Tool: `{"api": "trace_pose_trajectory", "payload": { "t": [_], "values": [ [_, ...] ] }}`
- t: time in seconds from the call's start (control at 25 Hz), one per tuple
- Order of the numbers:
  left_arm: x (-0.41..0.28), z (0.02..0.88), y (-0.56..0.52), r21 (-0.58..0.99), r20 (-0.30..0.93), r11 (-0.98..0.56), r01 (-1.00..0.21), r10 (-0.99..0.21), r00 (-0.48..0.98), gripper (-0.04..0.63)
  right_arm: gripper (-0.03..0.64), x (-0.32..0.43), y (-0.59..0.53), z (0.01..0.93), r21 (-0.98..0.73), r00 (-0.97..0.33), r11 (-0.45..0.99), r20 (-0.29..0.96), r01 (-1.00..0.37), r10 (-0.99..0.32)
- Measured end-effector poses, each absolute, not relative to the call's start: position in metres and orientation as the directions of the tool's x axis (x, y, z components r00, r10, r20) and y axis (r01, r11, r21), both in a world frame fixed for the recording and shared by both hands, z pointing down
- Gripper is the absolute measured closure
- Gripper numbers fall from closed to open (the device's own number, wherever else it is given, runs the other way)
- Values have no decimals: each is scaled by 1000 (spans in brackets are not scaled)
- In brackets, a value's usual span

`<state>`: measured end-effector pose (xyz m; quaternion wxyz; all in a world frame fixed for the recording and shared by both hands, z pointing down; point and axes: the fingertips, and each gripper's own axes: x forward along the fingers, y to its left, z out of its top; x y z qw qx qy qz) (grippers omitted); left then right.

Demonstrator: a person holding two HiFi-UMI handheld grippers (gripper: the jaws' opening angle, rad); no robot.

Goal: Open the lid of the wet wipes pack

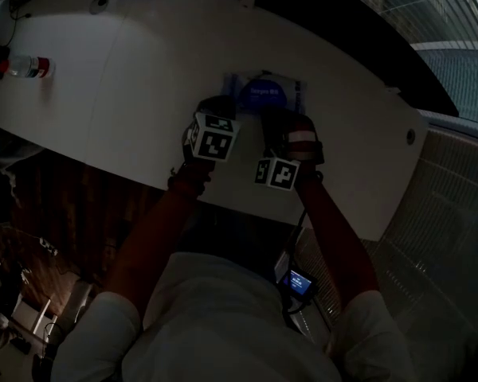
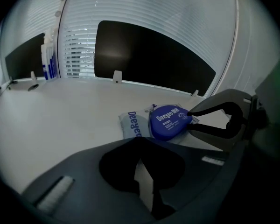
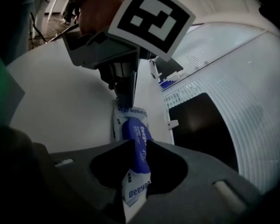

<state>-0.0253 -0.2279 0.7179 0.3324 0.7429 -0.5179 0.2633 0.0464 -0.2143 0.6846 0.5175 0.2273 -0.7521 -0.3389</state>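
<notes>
The wet wipes pack (image 1: 264, 94) lies on the white table (image 1: 143, 78), pale with a round blue lid (image 2: 170, 121). The lid stands tilted up off the pack, its printed face showing in the left gripper view. My right gripper (image 3: 135, 171) is shut on the lid's edge (image 3: 136, 141), and its thin jaw tips (image 2: 190, 113) show at the lid's right side. My left gripper (image 3: 122, 104) comes down on the pack's far end. It is shut there with a white sliver of the pack (image 2: 142, 181) between its jaws. The scene is dim.
A bottle with a red label (image 1: 24, 66) lies at the table's far left. A dark panel (image 2: 149, 59) and window blinds stand behind the table, with blue-and-white bottles (image 2: 49, 62) at the back left. The table's front edge runs just below the grippers.
</notes>
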Motion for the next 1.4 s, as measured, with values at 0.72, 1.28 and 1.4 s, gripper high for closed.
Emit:
{"api": "trace_pose_trajectory", "payload": {
  "t": [0.72, 1.28, 1.4],
  "values": [
    [-22, 729, -229, 206, 753, -247, -947, -578, 314, 594, 529, 44, -222, 700, 804, -339, 566, 592, 183, -731],
    [-18, 733, -228, 227, 752, -258, -939, -567, 338, 594, 578, 29, -265, 649, 854, -383, 504, 511, 129, -769],
    [-18, 734, -227, 228, 754, -259, -939, -562, 339, 594, 571, 27, -281, 647, 855, -382, 504, 508, 120, -772]
  ]
}}
